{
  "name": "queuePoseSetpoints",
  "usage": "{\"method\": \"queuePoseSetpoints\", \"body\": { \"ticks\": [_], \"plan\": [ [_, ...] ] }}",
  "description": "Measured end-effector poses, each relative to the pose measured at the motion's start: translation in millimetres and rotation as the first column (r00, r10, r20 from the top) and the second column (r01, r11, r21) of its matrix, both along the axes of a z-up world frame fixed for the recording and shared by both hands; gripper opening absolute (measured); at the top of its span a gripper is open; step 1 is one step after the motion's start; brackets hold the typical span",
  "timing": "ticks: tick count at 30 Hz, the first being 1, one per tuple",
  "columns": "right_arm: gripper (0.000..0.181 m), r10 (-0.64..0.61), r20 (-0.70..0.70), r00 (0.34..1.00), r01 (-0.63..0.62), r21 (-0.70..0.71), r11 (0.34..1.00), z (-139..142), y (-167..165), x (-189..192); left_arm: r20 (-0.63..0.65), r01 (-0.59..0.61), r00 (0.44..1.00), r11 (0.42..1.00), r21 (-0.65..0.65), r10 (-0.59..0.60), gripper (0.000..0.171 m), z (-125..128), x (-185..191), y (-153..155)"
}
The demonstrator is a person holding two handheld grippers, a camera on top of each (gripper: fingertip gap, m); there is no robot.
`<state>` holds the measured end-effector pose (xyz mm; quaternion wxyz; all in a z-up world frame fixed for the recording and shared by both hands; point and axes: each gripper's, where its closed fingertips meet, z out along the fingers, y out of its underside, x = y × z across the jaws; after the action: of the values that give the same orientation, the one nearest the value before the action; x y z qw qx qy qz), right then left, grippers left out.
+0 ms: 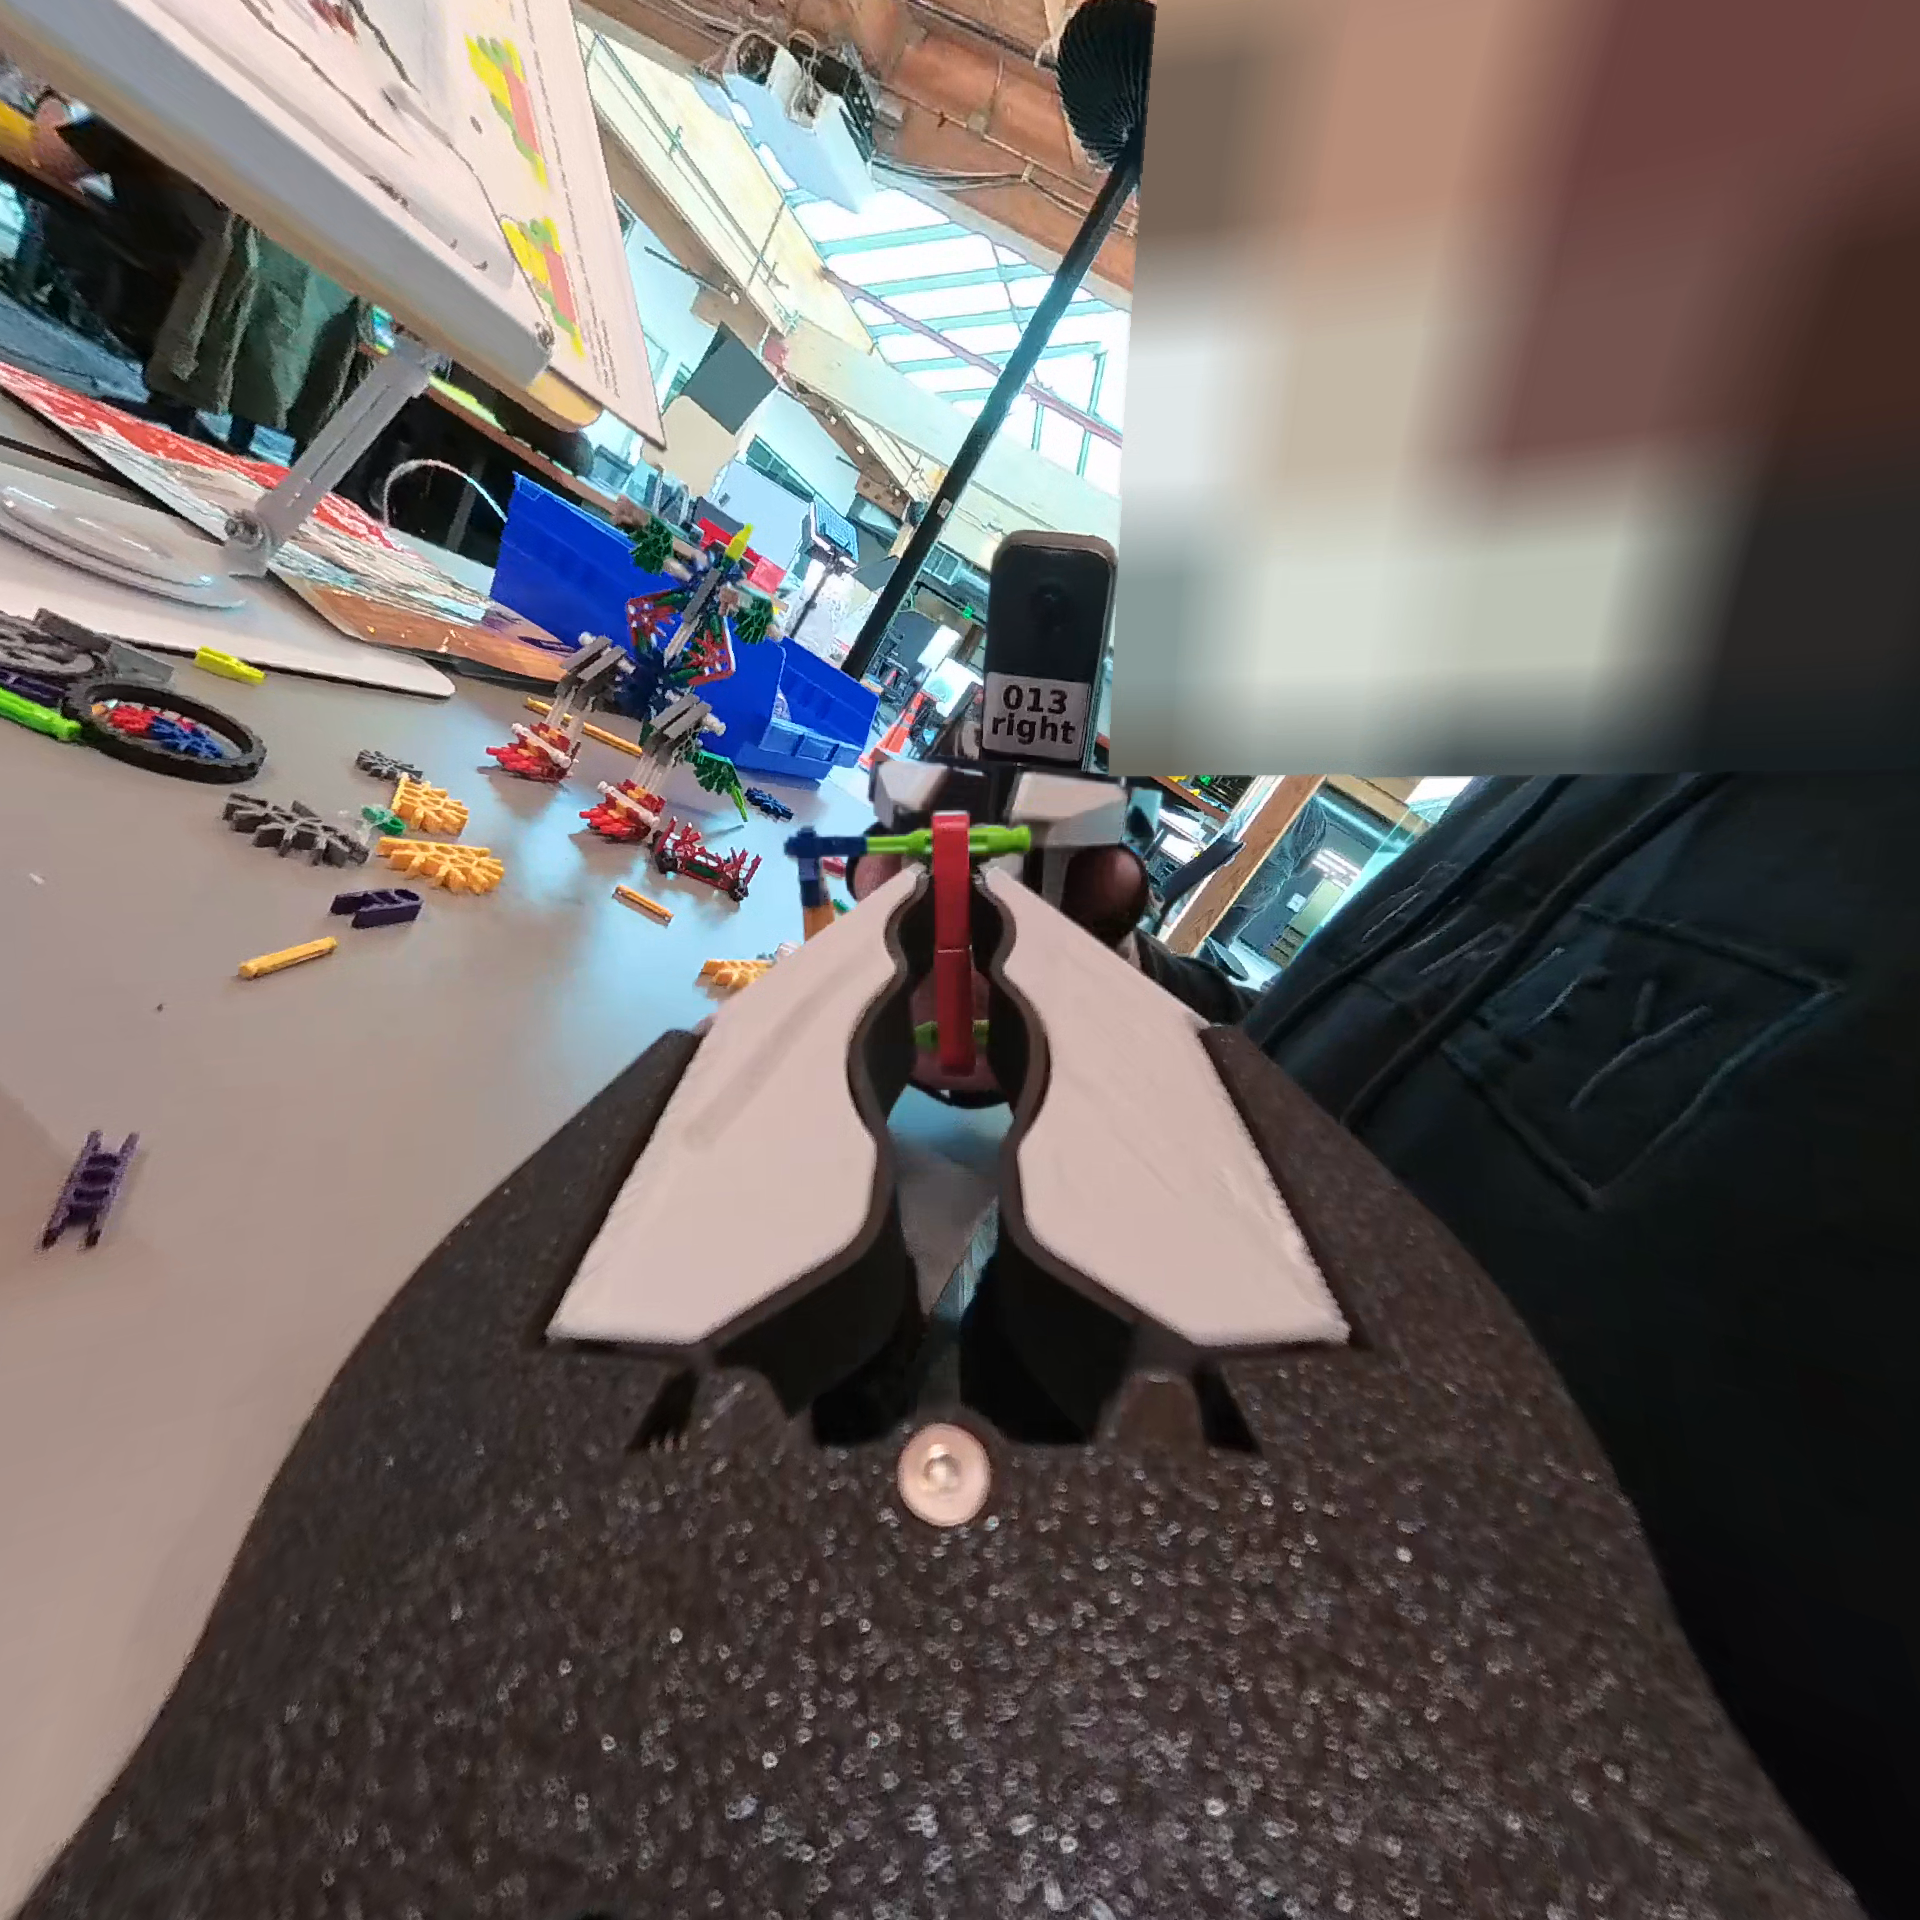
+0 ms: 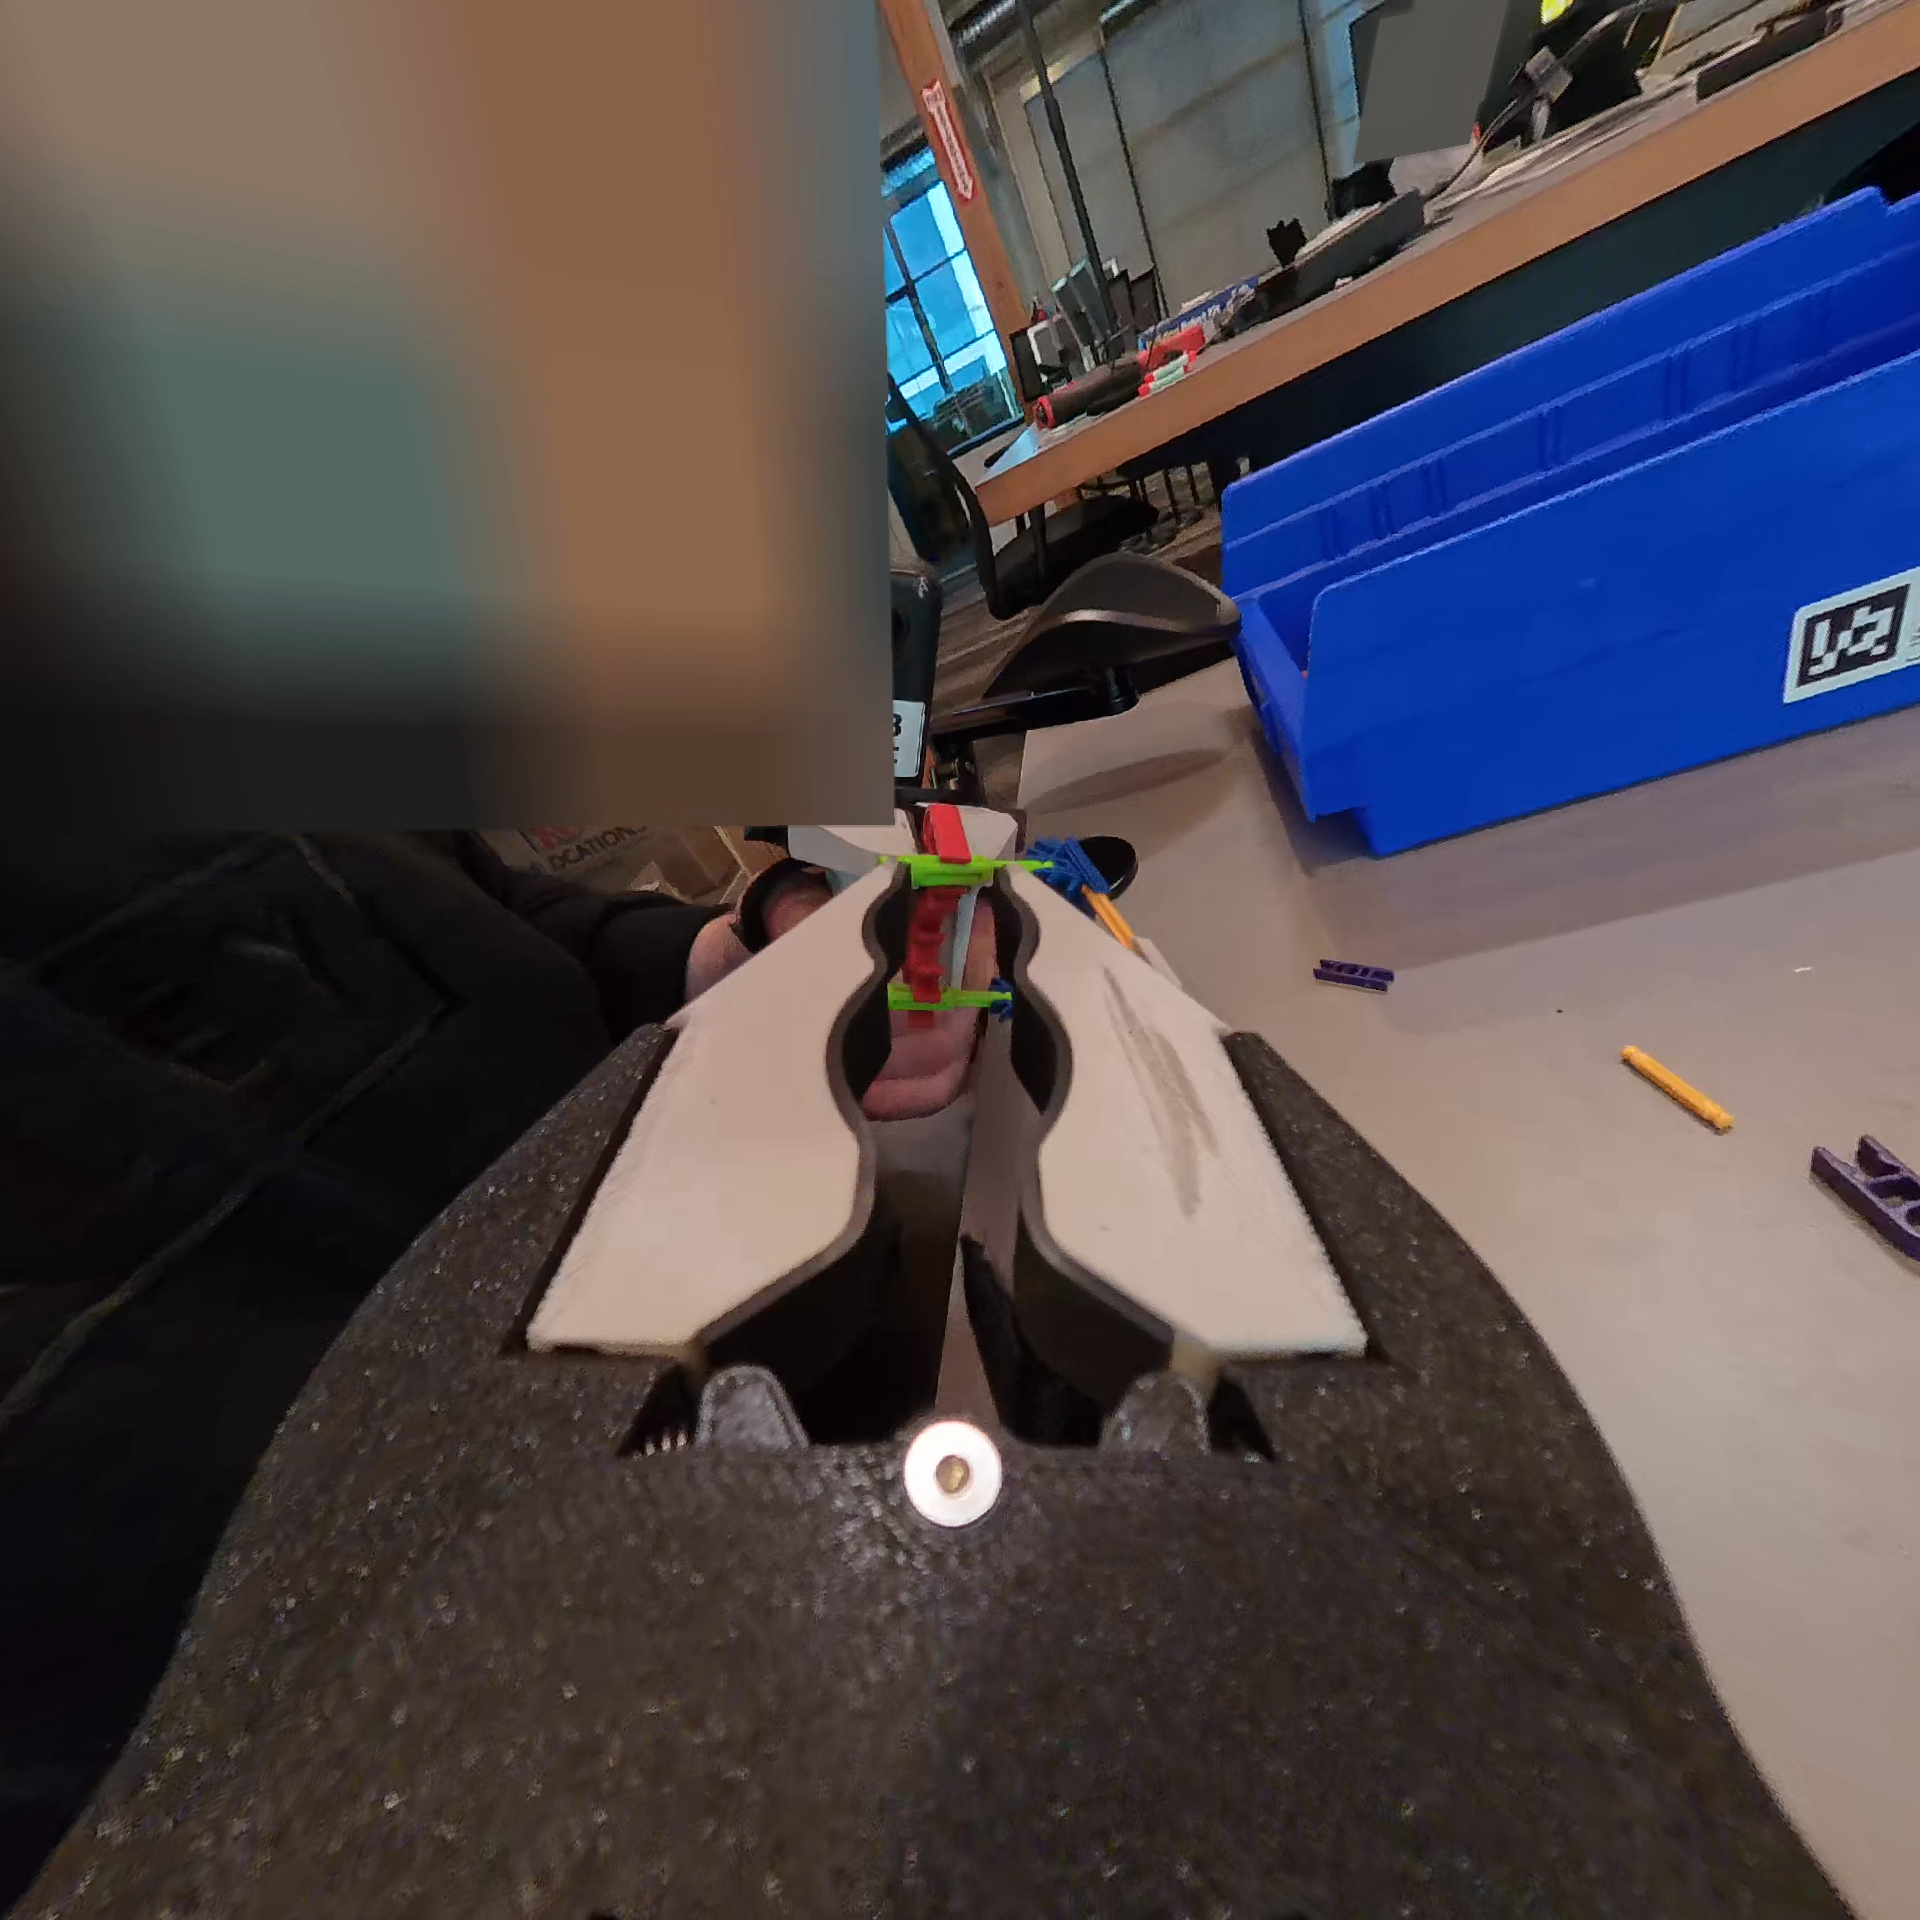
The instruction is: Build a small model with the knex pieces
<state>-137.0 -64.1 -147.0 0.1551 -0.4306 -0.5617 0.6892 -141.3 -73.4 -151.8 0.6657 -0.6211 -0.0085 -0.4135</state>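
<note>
A white label with bold black print sits on the black camera housing (image 1: 1049,603) atop the right gripper (image 1: 987,821), right of the blue bin (image 1: 582,582). Left of and above the bin, a tilted white board (image 1: 447,177) carries coloured diagrams with fine print, probably too small to read. In the right wrist view, the bin's (image 2: 1558,623) front bears a white sticker (image 2: 1855,639) with a black square code. Left of the bin, a red lettered sign (image 2: 951,140) hangs on a wooden post.

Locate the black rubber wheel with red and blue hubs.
In the left wrist view, the black rubber wheel lies flat at the grey table's far left, beside a green rod.
</note>
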Motion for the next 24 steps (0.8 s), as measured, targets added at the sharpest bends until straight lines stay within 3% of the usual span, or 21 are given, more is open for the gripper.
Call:
{"method": "queuePoseSetpoints", "body": {
  "ticks": [11, 24],
  "plan": [
    [0.014, 0.041, 0.037, 0.998, -0.042, 0.010, 0.999, -10, -13, 0, 0.001, 0.005, 1.000, 1.000, -0.010, -0.005, 0.003, -11, 5, -6],
    [0.013, 0.080, 0.091, 0.993, -0.091, 0.126, 0.988, -28, -16, 8, -0.257, 0.033, 0.964, 0.992, -0.123, -0.064, 0.002, -33, 15, -6]
  ]
}}
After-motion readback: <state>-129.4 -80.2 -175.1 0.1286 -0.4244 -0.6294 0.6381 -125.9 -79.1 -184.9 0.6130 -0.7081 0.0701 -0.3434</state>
